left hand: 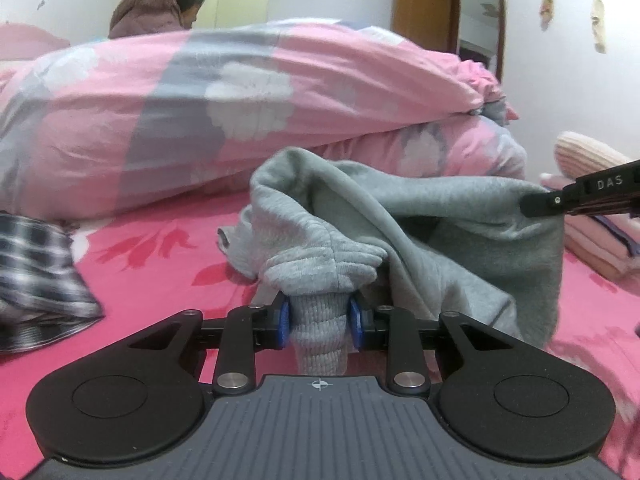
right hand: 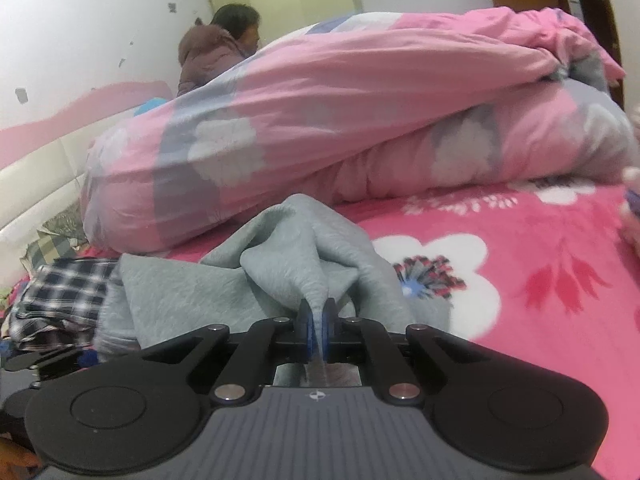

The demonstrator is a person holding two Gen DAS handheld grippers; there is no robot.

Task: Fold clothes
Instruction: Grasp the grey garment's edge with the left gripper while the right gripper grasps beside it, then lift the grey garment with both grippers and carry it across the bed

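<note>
Currently: grey sweatshirt (left hand: 440, 216) mid-bed (right hand: 540, 248), lifted — left gripper (left hand: 320, 316) clamps ribbed cuff, right gripper (right hand: 318, 320) pinches thin edge. Step: spreading out. Next — pull taut, lay flat.

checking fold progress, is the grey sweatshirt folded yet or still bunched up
Still bunched up. The grey sweatshirt hangs in loose, rumpled drapes between the left tool, shut on its ribbed part, and the right tool, pinching another edge.

grey sweatshirt (left hand: 460, 216), pink floral bedsheet (right hand: 520, 280), plaid shirt (left hand: 36, 264).
</note>
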